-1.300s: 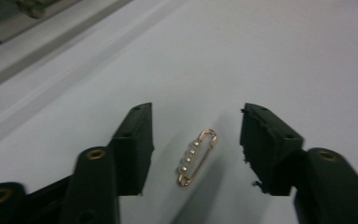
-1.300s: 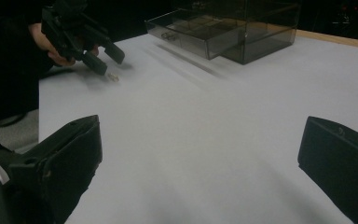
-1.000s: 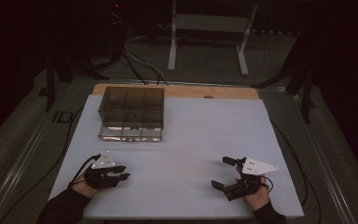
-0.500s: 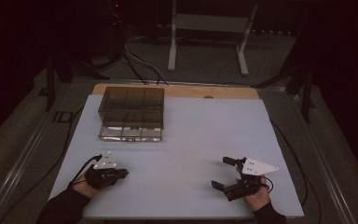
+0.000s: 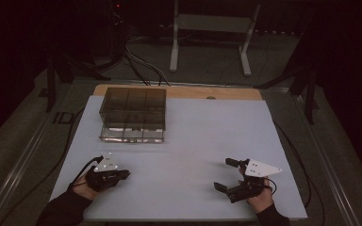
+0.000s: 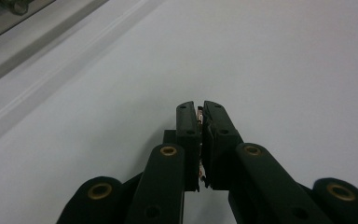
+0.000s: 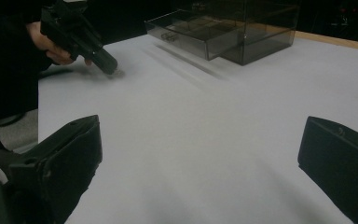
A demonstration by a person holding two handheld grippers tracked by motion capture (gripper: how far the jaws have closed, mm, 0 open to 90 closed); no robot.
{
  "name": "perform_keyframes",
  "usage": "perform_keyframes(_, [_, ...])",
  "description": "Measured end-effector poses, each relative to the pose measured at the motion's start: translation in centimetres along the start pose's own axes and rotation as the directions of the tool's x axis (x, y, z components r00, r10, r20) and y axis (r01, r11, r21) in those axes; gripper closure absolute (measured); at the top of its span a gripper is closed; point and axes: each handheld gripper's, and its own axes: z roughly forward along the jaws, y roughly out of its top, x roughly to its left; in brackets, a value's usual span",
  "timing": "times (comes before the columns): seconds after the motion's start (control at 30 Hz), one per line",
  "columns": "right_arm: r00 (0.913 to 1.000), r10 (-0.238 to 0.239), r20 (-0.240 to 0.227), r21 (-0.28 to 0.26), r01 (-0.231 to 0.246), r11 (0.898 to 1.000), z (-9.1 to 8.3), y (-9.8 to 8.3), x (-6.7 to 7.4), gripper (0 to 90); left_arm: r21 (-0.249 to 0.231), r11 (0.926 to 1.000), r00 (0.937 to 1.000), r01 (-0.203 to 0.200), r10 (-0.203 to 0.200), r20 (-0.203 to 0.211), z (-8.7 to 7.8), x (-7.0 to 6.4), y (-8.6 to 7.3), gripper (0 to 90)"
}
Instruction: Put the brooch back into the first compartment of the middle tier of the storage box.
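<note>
Box (image 5: 132, 114) lies beyond both grippers (well apart).

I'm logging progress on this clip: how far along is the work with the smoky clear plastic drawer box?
Done: the smoky clear plastic drawer box has its lower drawer pulled out. In hand: nothing; the left gripper is shut on nothing, the right gripper is open, both apart from the box. Left: reaching the box.

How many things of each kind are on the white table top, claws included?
Claws: 2, the left claw and the right claw
Clear box with compartments: 1
Total: 3
</note>
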Motion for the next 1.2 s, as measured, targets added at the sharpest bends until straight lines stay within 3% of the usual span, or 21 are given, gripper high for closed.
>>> perform_keyframes(0.77, [1.0000,-0.002,0.001,0.003,0.002,1.000,0.0,0.0,0.0,0.0,0.013,0.9999,0.9997,0.005,-0.005,0.024,-0.6,-0.4,0.9,87.0])
perform_keyframes(1.2, [1.0000,0.003,0.003,0.001,-0.003,1.000,0.1,0.0,0.0,0.0,-0.021,0.9996,0.9994,0.020,-0.020,0.028,-1.3,-0.2,1.6,87.0])
